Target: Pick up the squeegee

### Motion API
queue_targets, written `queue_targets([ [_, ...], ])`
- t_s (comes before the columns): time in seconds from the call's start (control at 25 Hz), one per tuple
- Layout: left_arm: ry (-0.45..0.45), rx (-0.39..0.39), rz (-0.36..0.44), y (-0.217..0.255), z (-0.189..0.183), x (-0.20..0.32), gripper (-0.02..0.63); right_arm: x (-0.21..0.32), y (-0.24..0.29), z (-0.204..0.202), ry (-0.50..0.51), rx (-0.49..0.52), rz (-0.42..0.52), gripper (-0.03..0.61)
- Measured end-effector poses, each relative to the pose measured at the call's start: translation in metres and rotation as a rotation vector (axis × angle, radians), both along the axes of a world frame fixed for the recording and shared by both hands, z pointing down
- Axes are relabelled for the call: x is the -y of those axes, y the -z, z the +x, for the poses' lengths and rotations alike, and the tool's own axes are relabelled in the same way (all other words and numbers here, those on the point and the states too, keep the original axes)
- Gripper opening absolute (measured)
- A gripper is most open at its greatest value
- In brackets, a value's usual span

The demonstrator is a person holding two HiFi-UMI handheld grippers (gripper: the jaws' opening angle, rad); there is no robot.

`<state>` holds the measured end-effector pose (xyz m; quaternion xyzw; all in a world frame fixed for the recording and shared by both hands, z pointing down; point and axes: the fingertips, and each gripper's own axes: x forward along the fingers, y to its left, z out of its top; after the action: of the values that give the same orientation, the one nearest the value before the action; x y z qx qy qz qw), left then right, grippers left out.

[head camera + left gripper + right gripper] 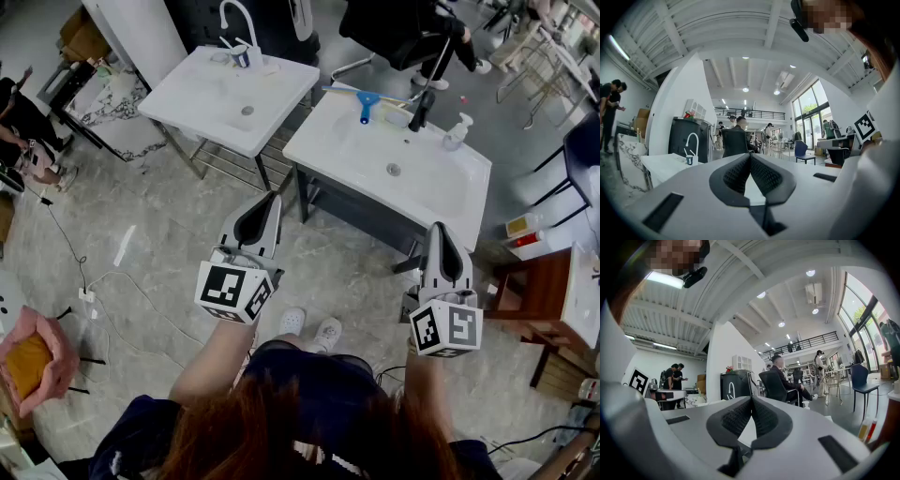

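Note:
The squeegee point(364, 101), with a blue handle and a pale blade, lies at the back rim of the right-hand white sink point(441, 192), left of its black tap point(421, 110). My left gripper point(274, 198) is held level over the floor in front of the sinks, shut and holding nothing. My right gripper point(439, 228) hangs level just before the right sink's front edge, also shut and holding nothing. In the left gripper view the left gripper point(750, 157) has its tips touching; in the right gripper view the right gripper point(751, 400) does too. Neither gripper view shows the squeegee.
A second white sink point(202, 105) with a white tap point(237, 13) and a cup point(242, 55) stands to the left. A soap dispenser point(457, 132) sits on the right sink. A wooden cabinet point(539, 300) is at right, cables point(84, 281) cross the floor, and people sit behind.

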<state>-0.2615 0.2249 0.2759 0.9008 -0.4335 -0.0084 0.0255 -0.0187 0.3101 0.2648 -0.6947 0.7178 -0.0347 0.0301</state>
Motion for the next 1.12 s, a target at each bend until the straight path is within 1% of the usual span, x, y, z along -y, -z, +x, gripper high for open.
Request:
queue_targets([
  [0.4,-0.012,0.002,0.010,0.000,0.014,-0.009,0.020,-0.005,0.001,0.003,0.025,-0.011,0.012,0.015],
  [0.84,-0.031,0.008,0.019,-0.003,0.055,-0.016,0.026,-0.003,-0.007,0.037,0.031,0.018,0.002,0.015],
  [0.88,-0.031,0.009,0.018,-0.002,0.059,-0.016,0.042,-0.002,-0.008,0.040,0.030,0.022,0.001,0.015],
  [0.96,-0.027,0.014,0.018,-0.001,0.067,-0.014,0.110,0.001,-0.008,0.047,0.035,0.025,0.006,0.015],
  [1.04,-0.019,0.022,0.020,-0.001,0.075,-0.010,0.158,0.005,-0.010,0.053,0.042,0.027,0.013,0.015],
  [1.08,-0.019,0.028,0.016,-0.002,0.080,-0.007,0.178,0.008,-0.012,0.056,0.044,0.030,0.011,0.015],
  [1.12,-0.022,0.032,0.011,-0.003,0.084,-0.005,0.179,0.010,-0.014,0.058,0.047,0.032,0.007,0.015],
])
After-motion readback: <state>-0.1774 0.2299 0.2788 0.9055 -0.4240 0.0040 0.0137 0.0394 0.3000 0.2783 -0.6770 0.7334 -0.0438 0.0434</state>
